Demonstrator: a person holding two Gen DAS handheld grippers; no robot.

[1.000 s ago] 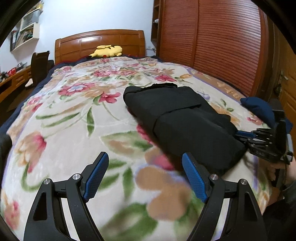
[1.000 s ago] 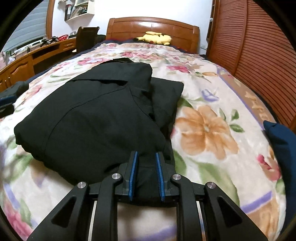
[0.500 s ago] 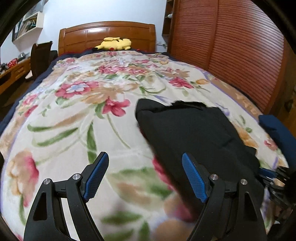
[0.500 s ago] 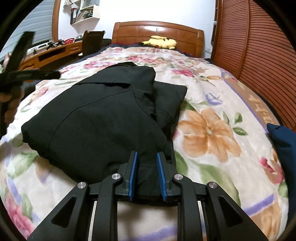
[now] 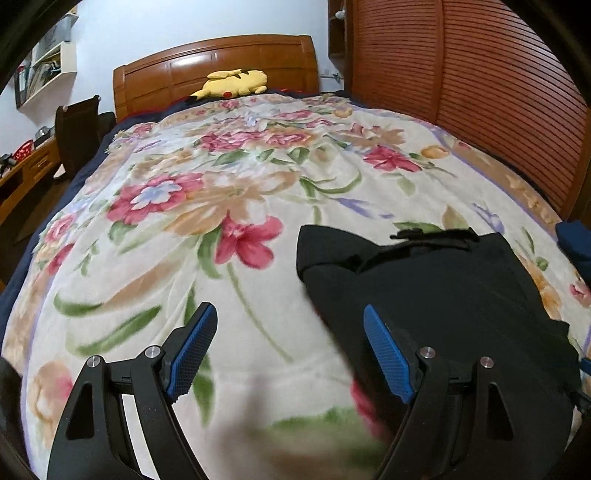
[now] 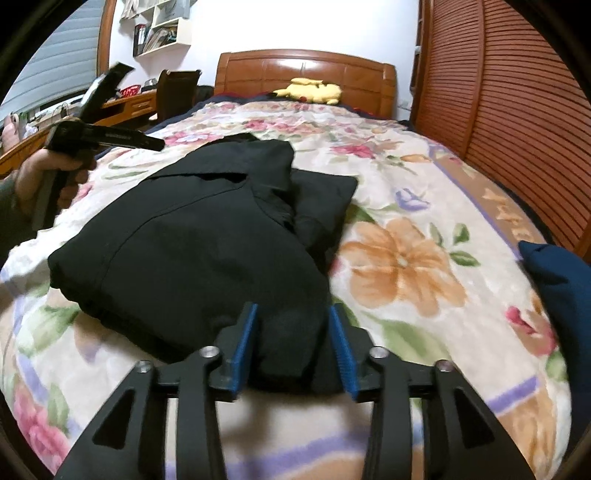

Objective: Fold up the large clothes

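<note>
Right claw (image 6: pixel 293 347) opening astride black garment (image 6: pixel 192 240) hem; left claw (image 5: pixel 291 350) wide, empty, over bare blanket (image 5: pixel 177 229).

Soft indoor light, glare on headboard (image 5: pixel 218 70), blurred foreground, fisheye-bent edges

The location is a bedroom in a home. A bed (image 5: pixel 221 206) with a floral blanket (image 5: pixel 177 258) fills most of both views and ends at a polished wooden headboard (image 5: pixel 218 70). A yellow plush toy (image 5: pixel 236 83) lies at the head of the bed. A slatted wooden wardrobe (image 5: pixel 480 92) stands along one side. On the opposite side are a wooden desk (image 6: pixel 122 107), a dark chair (image 6: pixel 177 88) and white wall shelves (image 6: pixel 159 29) holding books.
</note>
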